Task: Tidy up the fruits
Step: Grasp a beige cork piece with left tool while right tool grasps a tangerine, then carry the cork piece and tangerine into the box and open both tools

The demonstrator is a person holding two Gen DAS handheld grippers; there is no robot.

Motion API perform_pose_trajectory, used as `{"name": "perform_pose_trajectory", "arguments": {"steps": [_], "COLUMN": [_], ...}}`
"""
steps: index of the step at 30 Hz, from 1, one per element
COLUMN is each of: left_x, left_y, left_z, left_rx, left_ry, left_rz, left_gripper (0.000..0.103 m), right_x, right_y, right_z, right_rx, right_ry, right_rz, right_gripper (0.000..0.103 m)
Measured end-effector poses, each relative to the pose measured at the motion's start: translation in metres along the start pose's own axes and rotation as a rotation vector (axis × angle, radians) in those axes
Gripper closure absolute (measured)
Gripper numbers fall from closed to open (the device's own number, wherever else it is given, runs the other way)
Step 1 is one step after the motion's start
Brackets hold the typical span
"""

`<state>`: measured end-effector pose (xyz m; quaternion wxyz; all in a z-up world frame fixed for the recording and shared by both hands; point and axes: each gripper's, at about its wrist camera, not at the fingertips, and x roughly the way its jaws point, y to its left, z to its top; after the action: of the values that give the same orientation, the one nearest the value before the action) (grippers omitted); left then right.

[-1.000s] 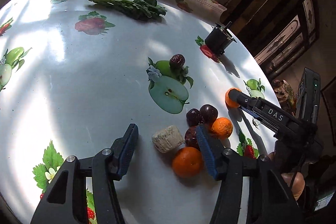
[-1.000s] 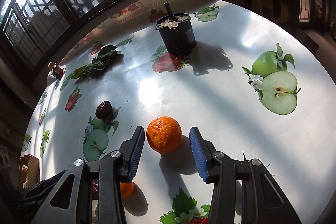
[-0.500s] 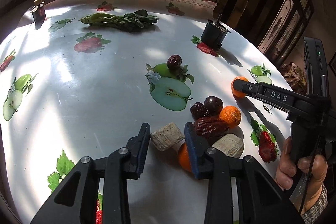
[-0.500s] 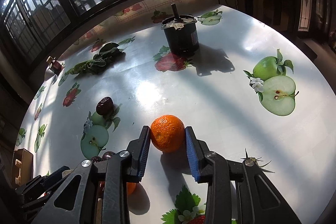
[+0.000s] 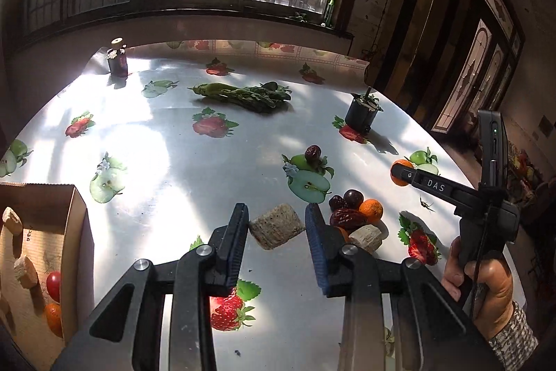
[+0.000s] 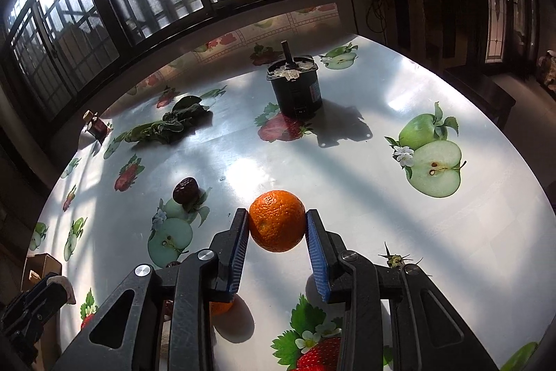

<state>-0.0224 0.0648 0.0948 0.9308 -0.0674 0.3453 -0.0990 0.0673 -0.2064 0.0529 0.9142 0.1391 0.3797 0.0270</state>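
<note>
While sun glares on the glossy fruit-print table (image 5: 180, 162) | left gripper (image 5: 277, 225) clamps a rough, pale cork-like cylinder (image 5: 276, 230) above the tabletop | right gripper (image 6: 277, 228) clamps a round, dimpled orange (image 6: 277, 220) | cardboard box (image 5: 74, 221) sits left

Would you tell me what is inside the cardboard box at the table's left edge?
Inside the cardboard box: beige chunks, a red fruit and an orange one. The frame edge cuts off the rest.

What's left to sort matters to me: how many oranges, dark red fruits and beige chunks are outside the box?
Oranges: 3 (one mostly hidden)
Dark red fruits: 4
Beige chunks: 2
Total: 9
</note>
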Motion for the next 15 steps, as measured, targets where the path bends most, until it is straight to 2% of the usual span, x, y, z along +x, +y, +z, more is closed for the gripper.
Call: {"name": "perform_pose_trajectory", "arguments": {"steps": [3, 9, 13, 15], "left_x": [-0.041, -0.102, -0.122, -0.125], "left_y": [0.042, 0.145, 0.199, 0.219], "left_z": [-0.011, -0.040, -0.061, -0.070], "left_rx": [-0.054, -0.253, -0.339, -0.377], "left_ry": [-0.025, -0.039, -0.028, -0.008], "left_rz": [0.077, 0.241, 0.376, 0.398], "left_gripper": [0.070, 0.070, 0.070, 0.070], "right_x": [-0.019, -0.063, -0.073, -0.075], "right_y": [0.023, 0.112, 0.181, 0.215], "right_z": [-0.008, -0.035, -0.065, -0.084], "right_rx": [-0.024, -0.161, -0.266, -0.314], "right_ry": [-0.003, -0.005, 0.048, 0.093], "right_rz": [0.065, 0.225, 0.342, 0.406], "right_gripper": [0.068, 0.068, 0.067, 0.067]}}
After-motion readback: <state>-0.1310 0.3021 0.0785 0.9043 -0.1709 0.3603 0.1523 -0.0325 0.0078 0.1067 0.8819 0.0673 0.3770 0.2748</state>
